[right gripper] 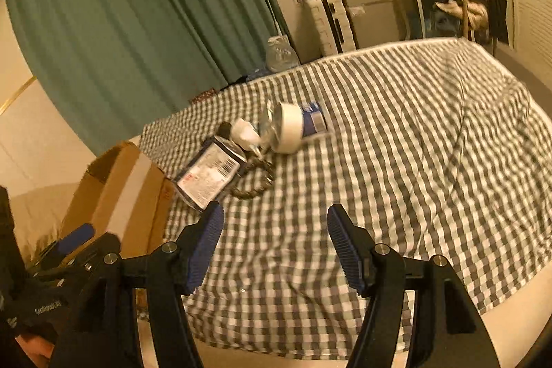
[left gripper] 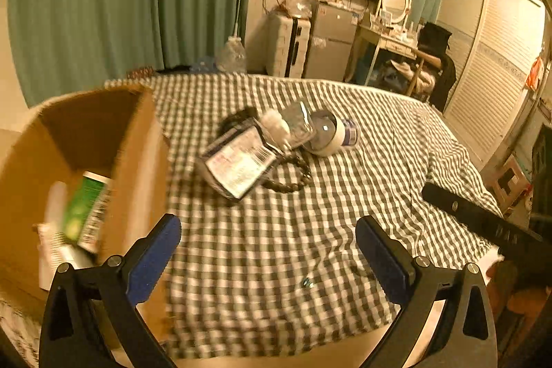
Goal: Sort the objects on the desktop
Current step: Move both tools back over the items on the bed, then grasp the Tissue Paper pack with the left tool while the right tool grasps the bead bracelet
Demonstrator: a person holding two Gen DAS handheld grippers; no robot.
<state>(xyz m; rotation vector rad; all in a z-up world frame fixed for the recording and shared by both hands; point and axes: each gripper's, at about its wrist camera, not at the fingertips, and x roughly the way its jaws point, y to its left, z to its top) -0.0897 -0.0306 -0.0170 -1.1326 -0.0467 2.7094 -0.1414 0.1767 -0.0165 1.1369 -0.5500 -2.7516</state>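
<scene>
Both grippers are empty, left gripper (left gripper: 268, 242) wide, right gripper (right gripper: 275, 237) narrower; the pile (left gripper: 272, 149) lies ahead mid-bed, flat packet (left gripper: 238, 162) angled toward the cardboard box (left gripper: 103, 140), probably nearer the right.

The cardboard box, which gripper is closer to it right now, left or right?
Left. The left gripper stands open right beside the cardboard box, one finger in front of its wall. The right gripper, open too, hovers over the checked cloth, farther from it.

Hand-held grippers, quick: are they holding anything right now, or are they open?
Left hand-held gripper: open wide, nothing between its fingers.
Right hand-held gripper: open, nothing held.
</scene>
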